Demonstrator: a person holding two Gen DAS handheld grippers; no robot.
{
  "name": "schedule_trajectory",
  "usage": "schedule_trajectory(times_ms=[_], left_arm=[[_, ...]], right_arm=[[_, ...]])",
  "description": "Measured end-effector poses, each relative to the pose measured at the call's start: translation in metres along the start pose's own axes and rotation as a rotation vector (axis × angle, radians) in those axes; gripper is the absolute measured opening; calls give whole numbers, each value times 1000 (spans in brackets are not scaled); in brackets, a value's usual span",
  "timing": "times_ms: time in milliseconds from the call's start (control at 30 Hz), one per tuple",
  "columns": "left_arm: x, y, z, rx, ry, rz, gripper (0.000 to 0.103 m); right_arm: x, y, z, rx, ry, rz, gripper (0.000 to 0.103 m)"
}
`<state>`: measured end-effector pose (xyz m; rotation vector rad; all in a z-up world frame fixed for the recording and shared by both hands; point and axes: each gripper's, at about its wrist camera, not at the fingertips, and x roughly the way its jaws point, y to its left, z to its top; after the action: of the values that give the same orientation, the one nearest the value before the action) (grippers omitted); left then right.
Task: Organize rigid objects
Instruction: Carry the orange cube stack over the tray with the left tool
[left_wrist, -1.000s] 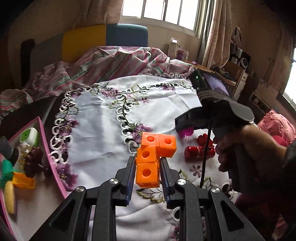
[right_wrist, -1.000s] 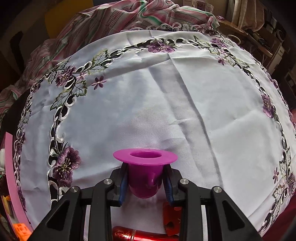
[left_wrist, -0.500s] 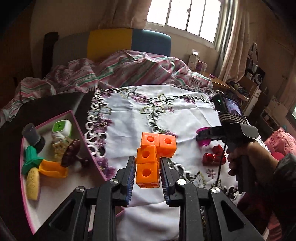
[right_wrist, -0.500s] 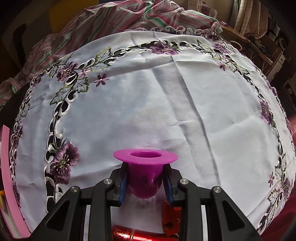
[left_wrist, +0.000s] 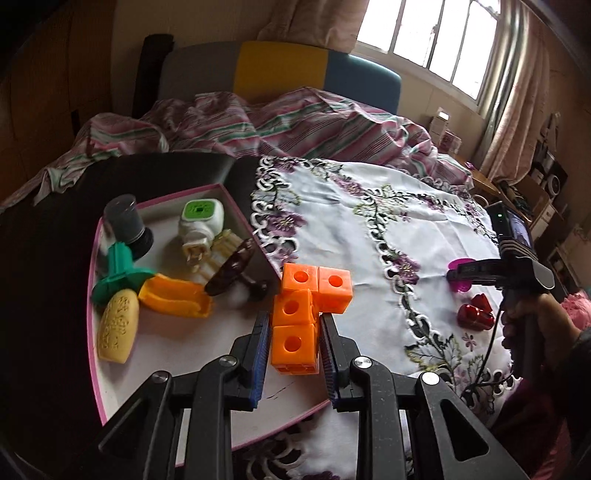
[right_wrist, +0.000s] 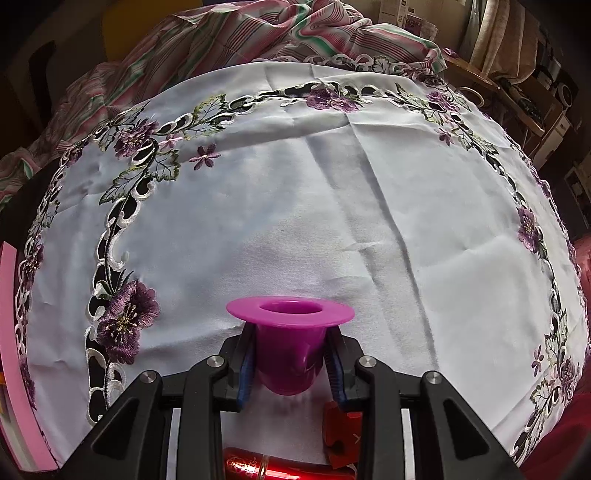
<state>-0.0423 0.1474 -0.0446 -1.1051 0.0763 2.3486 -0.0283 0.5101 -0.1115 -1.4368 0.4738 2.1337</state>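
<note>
An orange block piece (left_wrist: 306, 314), made of four joined cubes with round holes, is gripped at its lowest cube by the left gripper (left_wrist: 295, 345), whose blue-padded jaws are closed against the cube's two sides; the piece is held in the air above the near corner of a pink-rimmed tray (left_wrist: 96, 369), at the edge where the tray meets an embroidered white tablecloth (left_wrist: 369, 236). Inside the tray are seen a yellow textured oval (left_wrist: 117, 334), a green flanged part (left_wrist: 120, 271), a dark cylinder (left_wrist: 125, 221), a white plug-in device with a green face (left_wrist: 199, 221), an orange open-sided piece (left_wrist: 173, 297) and a dark brown object (left_wrist: 231, 271). In the right wrist view, a magenta flanged cup (right_wrist: 290, 341) is clamped by the right gripper (right_wrist: 290, 363), its jaws pressed to the cup's body just under the wide rim, mouth upward, over the tablecloth (right_wrist: 332, 221). Just below the cup, a shiny red cylinder (right_wrist: 280, 467) and a red block-like part (right_wrist: 341, 430) are seen on the cloth; the same red pieces (left_wrist: 474, 315) are visible in the left wrist view beside the right gripper (left_wrist: 460, 277), which is held by the right hand (left_wrist: 528, 317). Striped bedding (left_wrist: 258, 122) is bunched behind the table.
</note>
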Motion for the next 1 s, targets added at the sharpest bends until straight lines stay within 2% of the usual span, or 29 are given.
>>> schedule_trajectory(times_ms=[200, 300, 600, 733, 1000], left_arm=[[2, 29, -8, -60, 42, 18, 26], [5, 40, -12, -102, 69, -6, 26], [23, 46, -11, -170, 122, -42, 26], [43, 52, -3, -210, 160, -7, 26], [67, 45, 2, -207, 194, 27, 27]], right_arm=[[-1, 1, 0, -6, 2, -3, 32], [-1, 1, -1, -9, 3, -2, 32], [-2, 2, 0, -12, 5, -1, 32], [-1, 2, 0, -10, 5, 1, 32], [-1, 3, -1, -7, 6, 1, 32]])
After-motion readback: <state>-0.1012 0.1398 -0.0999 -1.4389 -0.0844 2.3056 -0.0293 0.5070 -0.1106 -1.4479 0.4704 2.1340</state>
